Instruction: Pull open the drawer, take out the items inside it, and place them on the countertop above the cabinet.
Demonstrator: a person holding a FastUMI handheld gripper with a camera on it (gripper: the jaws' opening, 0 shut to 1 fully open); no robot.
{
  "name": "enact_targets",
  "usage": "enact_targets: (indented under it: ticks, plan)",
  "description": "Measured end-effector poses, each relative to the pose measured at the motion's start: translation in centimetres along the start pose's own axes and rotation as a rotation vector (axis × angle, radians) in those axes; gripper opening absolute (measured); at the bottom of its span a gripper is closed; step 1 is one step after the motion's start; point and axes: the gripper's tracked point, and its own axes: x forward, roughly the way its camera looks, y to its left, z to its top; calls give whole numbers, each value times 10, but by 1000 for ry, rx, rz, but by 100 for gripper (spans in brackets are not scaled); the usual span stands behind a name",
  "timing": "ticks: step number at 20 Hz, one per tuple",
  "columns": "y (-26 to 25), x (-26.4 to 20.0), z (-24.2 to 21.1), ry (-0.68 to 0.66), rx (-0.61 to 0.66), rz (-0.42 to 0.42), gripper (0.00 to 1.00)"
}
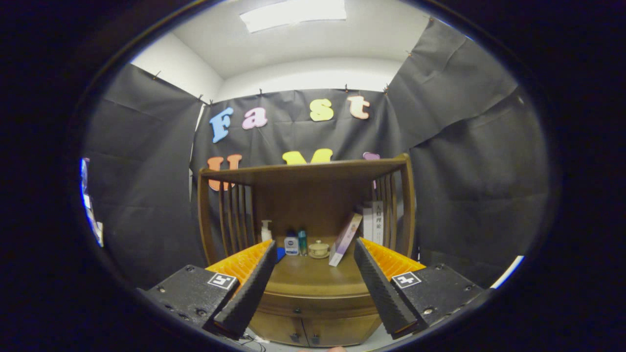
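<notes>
Gripper [313, 274] fingers spread apart, holding nothing. Brown wooden cabinet's curved drawer [313, 304] sits closed ahead. Small bottles [296, 243] stand at the countertop's [313, 274] rear edge.

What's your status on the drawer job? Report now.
Gripper open, fingers apart, nothing between them. Brown wooden cabinet's drawer beyond them, shut, untouched. Countertop carries bottles, small round jar, leaning book at the back.
</notes>
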Motion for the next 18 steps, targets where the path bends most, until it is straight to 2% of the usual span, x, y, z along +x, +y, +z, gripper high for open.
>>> enact_targets:
  ticks: [4,7,11,14,18]
  plan:
    - [15,25,-54,93,15,29,100]
    - [25,43,-83,97,24,48,100]
    - [28,68,-152,164,-7,35,100]
    - [35,84,-191,227,29,40,100]
    - [38,100,-235,291,49,28,92]
